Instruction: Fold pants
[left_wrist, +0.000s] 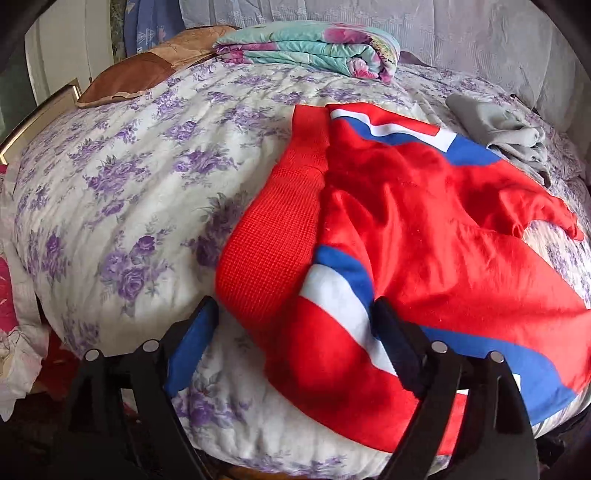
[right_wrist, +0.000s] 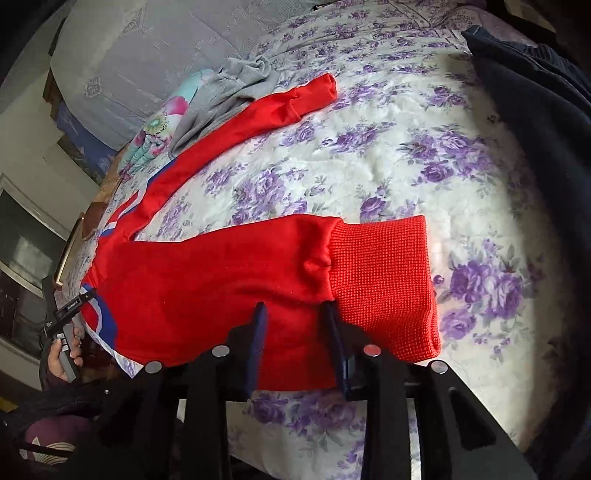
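Pants (left_wrist: 424, 229): red fleece-like cloth, soft and matt, with smooth blue and white stripe panels; waistband (left_wrist: 273, 236) just ahead of the left claw (left_wrist: 295, 325) in coarse waffle-rib knit.
Cuff (right_wrist: 384, 288), just right of the right claw (right_wrist: 295, 325): same grid-textured knit.
Bed cover (left_wrist: 122, 192): quilted cloth, matt, purple floral print.
Claw fingers (left_wrist: 192, 343): matt black plastic, blue pads, shiny metal pins.
Grey garment (left_wrist: 509, 136), far beyond the left claw: soft matt jersey.

pants (left_wrist: 424, 229) on bed (left_wrist: 129, 166), quilt (left_wrist: 306, 48) behind
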